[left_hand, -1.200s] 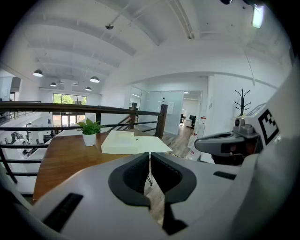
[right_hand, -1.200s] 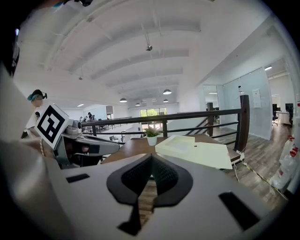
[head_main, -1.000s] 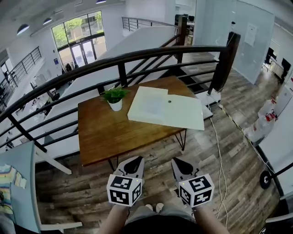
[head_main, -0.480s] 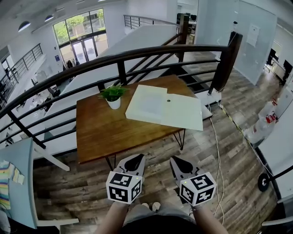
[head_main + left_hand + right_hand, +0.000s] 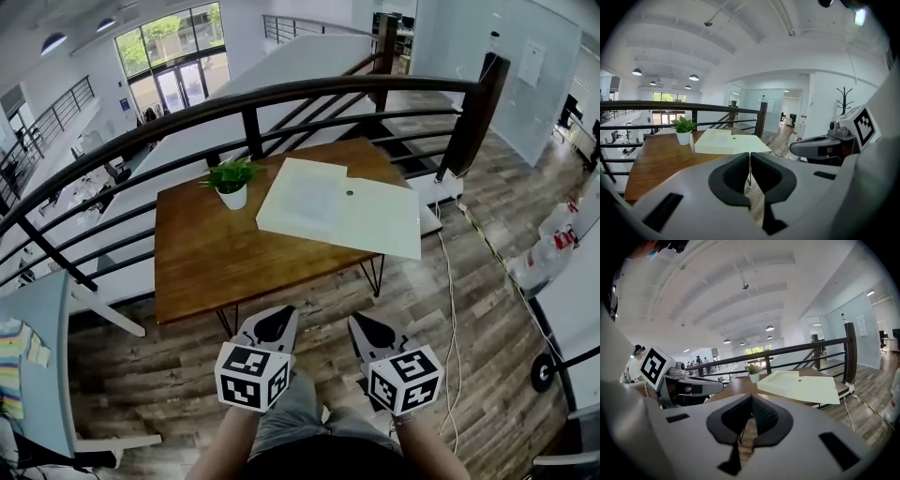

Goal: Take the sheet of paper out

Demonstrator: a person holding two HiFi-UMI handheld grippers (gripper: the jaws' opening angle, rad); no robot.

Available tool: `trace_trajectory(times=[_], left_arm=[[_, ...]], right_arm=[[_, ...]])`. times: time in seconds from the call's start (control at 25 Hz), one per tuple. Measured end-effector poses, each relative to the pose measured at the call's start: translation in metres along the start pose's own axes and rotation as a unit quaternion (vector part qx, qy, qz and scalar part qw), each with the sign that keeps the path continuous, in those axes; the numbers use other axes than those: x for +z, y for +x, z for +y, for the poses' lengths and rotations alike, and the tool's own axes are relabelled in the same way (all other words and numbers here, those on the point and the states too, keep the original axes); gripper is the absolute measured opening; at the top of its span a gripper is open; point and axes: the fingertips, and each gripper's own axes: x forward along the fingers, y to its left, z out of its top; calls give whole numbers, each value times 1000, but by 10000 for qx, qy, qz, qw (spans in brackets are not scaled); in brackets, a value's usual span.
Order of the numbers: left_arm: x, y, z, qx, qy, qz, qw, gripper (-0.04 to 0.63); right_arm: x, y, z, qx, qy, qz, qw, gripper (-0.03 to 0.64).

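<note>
Two grippers nearest, side by side over wood flooring: left gripper (image 5: 275, 324) and right gripper (image 5: 367, 330), each with jaws pressed together on nothing. Seen only from the head view: a trouser leg below them and a white cable (image 5: 448, 309) on the floor, right of the right gripper. Ahead of both jaw tips, well apart, a wooden table (image 5: 206, 262). On it, straight ahead, a pale flat folder (image 5: 375, 220); sheet of paper not separable from it in any view. Ahead-left of the left gripper, a small potted plant (image 5: 232, 185), just beside the folder. Beyond, a dark railing (image 5: 281, 94). Shown by the left gripper view alone: a coat stand (image 5: 843, 98), far right.
</note>
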Motion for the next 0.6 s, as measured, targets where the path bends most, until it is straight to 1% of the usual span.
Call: trace_trajectory(times=[0.12, 0.32, 0.52, 0.6], left_arm=[[0, 14, 7, 8, -18, 77, 10000, 26], [6, 43, 22, -71, -5, 152, 9999, 26], [11, 83, 46, -206, -55, 319, 9993, 26], [18, 99, 60, -261, -44, 360, 9990, 26]], right_arm=[[-1, 8, -7, 27, 88, 20, 10000, 26], [4, 29, -28, -87, 139, 53, 9999, 26], [13, 68, -53, -245, 264, 94, 9993, 26], [21, 89, -60, -254, 226, 116, 9994, 26]])
